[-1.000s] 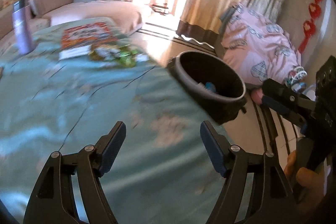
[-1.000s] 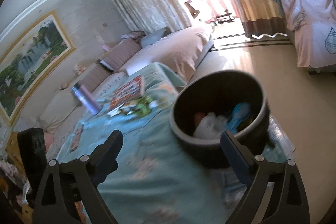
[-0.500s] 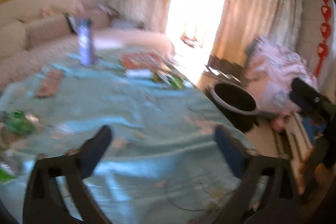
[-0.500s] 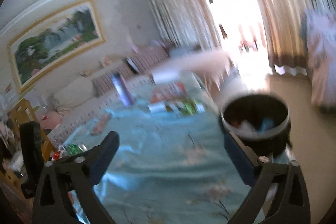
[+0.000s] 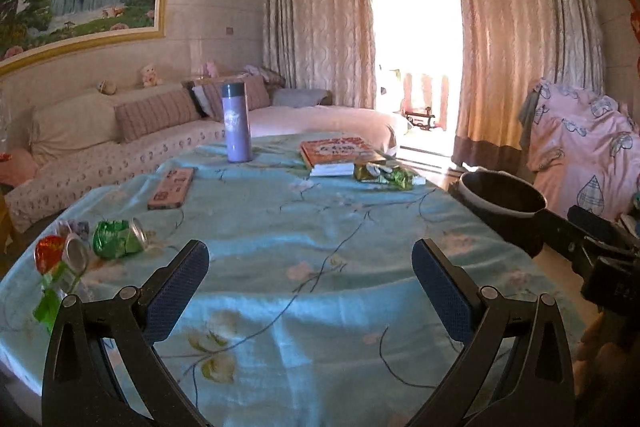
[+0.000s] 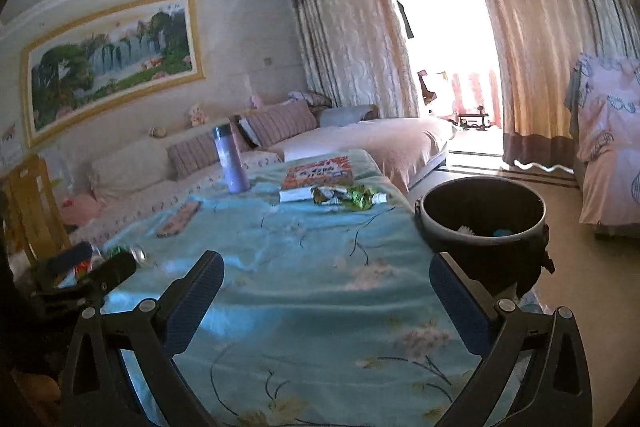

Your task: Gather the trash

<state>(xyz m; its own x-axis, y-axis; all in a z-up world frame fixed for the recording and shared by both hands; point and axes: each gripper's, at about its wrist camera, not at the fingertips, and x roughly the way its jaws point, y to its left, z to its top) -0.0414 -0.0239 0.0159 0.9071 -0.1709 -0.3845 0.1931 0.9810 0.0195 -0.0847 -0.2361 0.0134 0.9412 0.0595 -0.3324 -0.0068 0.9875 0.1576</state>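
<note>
Trash lies on the blue flowered tablecloth (image 5: 320, 227). A crushed green can (image 5: 118, 239), a red and silver can (image 5: 60, 255) and bits of wrapper sit at the left edge. Green and gold wrappers (image 5: 384, 175) lie at the far side beside a book. The black bin (image 6: 484, 227) stands off the table's right edge with white and blue trash inside. My left gripper (image 5: 310, 287) hangs open over the near cloth, nothing between its pads. My right gripper (image 6: 326, 299) is open and empty too, left of the bin.
A purple flask (image 5: 237, 125), an orange book (image 5: 336, 153) and a pink phone case (image 5: 172, 187) also sit on the table. A sofa (image 5: 120, 147) runs behind it. A chair under pink bedding (image 5: 580, 163) stands right of the bin (image 5: 502, 195).
Both views have swung away from the bin and lifted to look across the whole table. The left jaws have spread wider. The cans at the left edge have come into sight.
</note>
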